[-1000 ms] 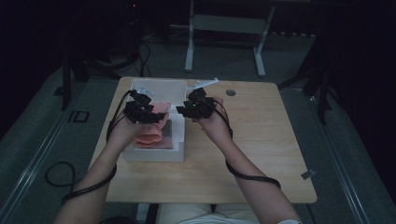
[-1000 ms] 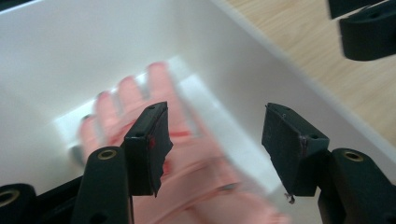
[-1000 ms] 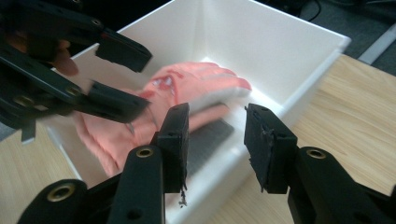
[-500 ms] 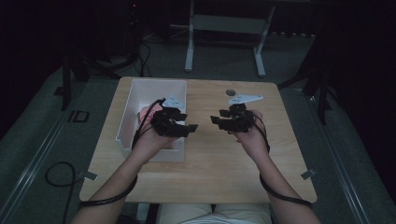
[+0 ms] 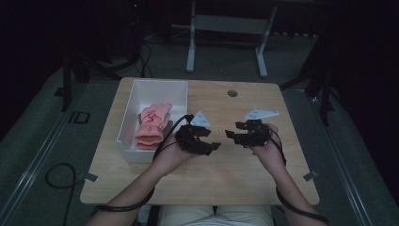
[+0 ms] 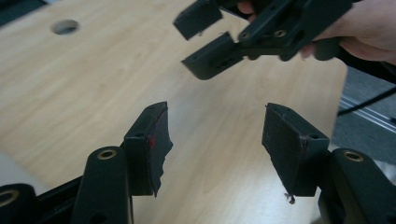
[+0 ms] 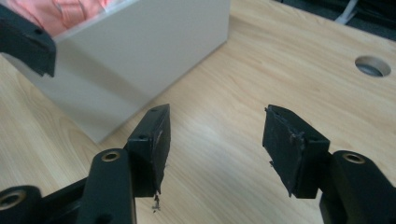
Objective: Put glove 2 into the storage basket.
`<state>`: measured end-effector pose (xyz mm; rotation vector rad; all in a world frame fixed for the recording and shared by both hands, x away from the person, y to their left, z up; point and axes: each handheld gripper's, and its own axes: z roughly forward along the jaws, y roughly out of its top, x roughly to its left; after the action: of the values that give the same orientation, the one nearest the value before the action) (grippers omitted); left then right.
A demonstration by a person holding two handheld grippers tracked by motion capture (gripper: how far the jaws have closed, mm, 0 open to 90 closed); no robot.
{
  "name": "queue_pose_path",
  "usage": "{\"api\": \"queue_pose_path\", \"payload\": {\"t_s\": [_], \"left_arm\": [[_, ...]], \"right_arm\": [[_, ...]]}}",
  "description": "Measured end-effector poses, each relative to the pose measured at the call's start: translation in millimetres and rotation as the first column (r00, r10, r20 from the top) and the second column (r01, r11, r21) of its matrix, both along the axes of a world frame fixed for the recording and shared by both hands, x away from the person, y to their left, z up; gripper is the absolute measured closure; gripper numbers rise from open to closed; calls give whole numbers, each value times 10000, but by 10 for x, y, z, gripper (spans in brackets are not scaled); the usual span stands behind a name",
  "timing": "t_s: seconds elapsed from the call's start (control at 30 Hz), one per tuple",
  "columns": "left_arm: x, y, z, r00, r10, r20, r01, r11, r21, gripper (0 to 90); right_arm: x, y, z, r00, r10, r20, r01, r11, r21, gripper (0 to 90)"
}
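Hovering both claws, left [image 5: 214, 146] and right [image 5: 230, 135], parted and empty over the bench [image 5: 226, 174], since the pink cloth [image 5: 151, 125] already sits in the white bin [image 5: 141, 94].

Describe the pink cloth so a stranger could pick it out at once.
Start at the wooden table and find the white bin along its left edge. The pink cloth lies bunched up inside that bin, toward the end nearest the person. It is the one soft, coloured thing there; everything beside it is bare wood, white plastic or black gripper.
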<state>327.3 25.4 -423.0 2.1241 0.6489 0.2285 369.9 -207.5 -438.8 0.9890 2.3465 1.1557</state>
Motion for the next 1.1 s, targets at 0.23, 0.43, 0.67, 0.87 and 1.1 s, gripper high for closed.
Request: {"api": "queue_pose_path", "payload": {"t_s": [0.23, 0.43, 0.67, 0.87, 1.1], "left_arm": [[-76, -219, -245, 9980, -602, -182, 608, 9976, 334, 406], [-103, -318, -447, 9971, -659, -381, 674, 9970, 384, 296], [-134, -358, -638, 9902, -1227, -667, 1245, 9919, 239, 158], [-171, -417, -827, 9879, -1353, -761, 1376, 9902, 252, 75], [-217, -474, -1057, 9858, -1477, -797, 1515, 9875, 430, 17]], "right_arm": [[-50, -133, -217, 9993, 46, -359, -44, 10000, 73, 272], [-105, -222, -464, 9985, 93, -546, -93, 10000, -4, 202], [-165, -317, -676, 9982, -29, -604, 28, 10000, -28, 196], [-215, -408, -825, 9979, -105, -640, 95, 9998, -156, 196], [-269, -469, -968, 9971, -88, -752, 65, 9995, -308, 187]]}}
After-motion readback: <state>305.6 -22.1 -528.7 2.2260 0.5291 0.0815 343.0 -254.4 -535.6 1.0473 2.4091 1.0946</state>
